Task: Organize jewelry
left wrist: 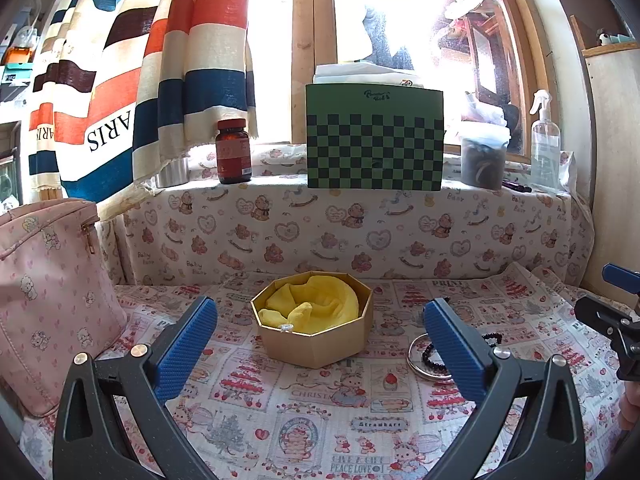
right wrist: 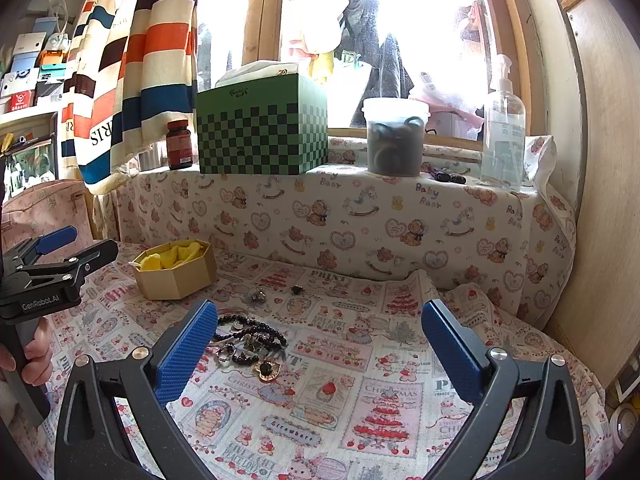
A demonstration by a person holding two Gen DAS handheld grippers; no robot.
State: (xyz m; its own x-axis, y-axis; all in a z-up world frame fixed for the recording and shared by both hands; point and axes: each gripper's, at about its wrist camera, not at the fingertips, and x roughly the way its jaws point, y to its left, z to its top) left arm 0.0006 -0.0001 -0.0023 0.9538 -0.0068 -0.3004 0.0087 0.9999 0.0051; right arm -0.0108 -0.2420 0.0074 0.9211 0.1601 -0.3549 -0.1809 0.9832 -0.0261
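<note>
A gold octagonal box (left wrist: pixel 316 344) lined with yellow cloth (left wrist: pixel 316 300) sits on the printed tablecloth; a small silver ring (left wrist: pixel 285 327) rests on its front rim. My left gripper (left wrist: pixel 320 336) is open and empty, its jaws either side of the box. A silver bangle (left wrist: pixel 420 360) and black bead bracelet (left wrist: pixel 430 356) lie to the right. In the right wrist view the box (right wrist: pixel 176 270) is far left. My right gripper (right wrist: pixel 316 344) is open and empty above the cloth, with black beads (right wrist: pixel 250 334), a gold brooch (right wrist: pixel 267 370) and small pieces (right wrist: pixel 258 295) by its left finger.
A pink bag (left wrist: pixel 48 296) stands at the left. On the sill behind are a brown pill bottle (left wrist: pixel 233 151), a green checkered box (left wrist: pixel 374 138), a lidded tub (left wrist: pixel 484 158) and a spray bottle (left wrist: pixel 545 144). A wooden wall panel (right wrist: pixel 600 200) bounds the right side.
</note>
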